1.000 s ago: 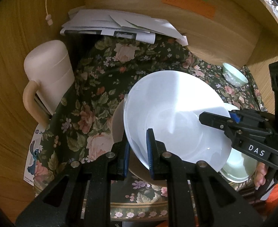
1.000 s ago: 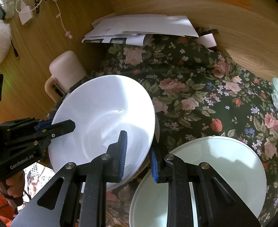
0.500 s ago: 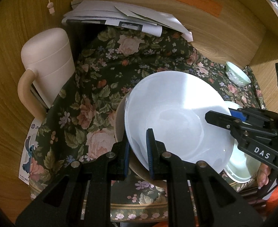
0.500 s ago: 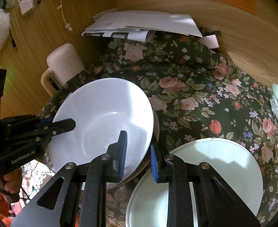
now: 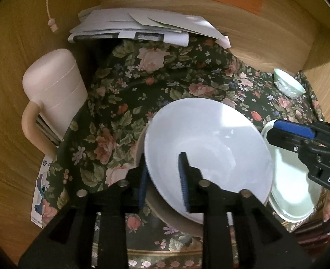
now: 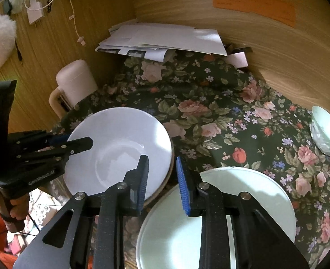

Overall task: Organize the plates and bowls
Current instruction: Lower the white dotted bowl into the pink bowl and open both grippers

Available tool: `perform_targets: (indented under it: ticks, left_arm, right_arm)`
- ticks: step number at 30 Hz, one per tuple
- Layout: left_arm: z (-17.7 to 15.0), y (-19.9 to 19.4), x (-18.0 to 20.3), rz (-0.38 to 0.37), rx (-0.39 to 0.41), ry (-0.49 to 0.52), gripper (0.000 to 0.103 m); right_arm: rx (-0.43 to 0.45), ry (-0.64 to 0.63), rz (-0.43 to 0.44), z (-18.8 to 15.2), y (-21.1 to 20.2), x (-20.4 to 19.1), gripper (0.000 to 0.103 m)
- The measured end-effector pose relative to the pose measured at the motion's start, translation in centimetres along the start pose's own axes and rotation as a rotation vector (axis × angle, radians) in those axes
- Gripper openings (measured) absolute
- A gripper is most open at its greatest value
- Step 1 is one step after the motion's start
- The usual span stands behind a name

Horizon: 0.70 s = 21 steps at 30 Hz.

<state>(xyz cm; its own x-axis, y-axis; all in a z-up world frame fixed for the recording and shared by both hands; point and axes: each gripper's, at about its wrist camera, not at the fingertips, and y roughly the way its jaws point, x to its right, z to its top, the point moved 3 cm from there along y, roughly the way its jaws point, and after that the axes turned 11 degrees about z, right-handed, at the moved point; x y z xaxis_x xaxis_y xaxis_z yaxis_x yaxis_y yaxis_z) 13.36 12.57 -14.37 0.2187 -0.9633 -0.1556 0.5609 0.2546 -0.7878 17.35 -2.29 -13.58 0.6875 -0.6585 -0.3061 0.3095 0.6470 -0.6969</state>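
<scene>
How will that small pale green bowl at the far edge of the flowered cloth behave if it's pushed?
The small green bowl looks glazed and rigid, so probably breakable. It sits tilted on the soft flowered cloth, so a push may rock or tip it rather than slide it.

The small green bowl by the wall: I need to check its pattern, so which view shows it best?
The right wrist view: the small green bowl appears larger there, its patterned side visible. In the left wrist view it is smaller, farther off, detail faint.

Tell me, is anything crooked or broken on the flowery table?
Nothing looks broken or spilled. The white bowl sits a bit off-centre on the tan plate under it. Loose papers lie in an untidy, slipping pile at the back.
</scene>
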Motion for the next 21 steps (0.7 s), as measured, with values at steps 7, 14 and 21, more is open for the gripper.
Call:
perform_targets:
  ticks: [7, 14, 21]
  left_arm:
    - [0.6, -0.6, 1.3, 0.007, -0.026, 0.003, 0.066]
    - [2.3, -2.3, 1.1, 0.036, 0.035, -0.036, 0.076]
    - [4.7, -4.4, 2.9, 0.008, 0.112, -0.035, 0.081]
  right_arm:
    - [0.034, 0.02, -0.009, -0.4, -1.2, 1.2, 0.05]
    - [0.104, 0.038, -0.055, 0.0, -4.0, 3.4, 0.064]
    - [0.158, 0.068, -0.114, 0.2, -6.9, 6.7, 0.065]
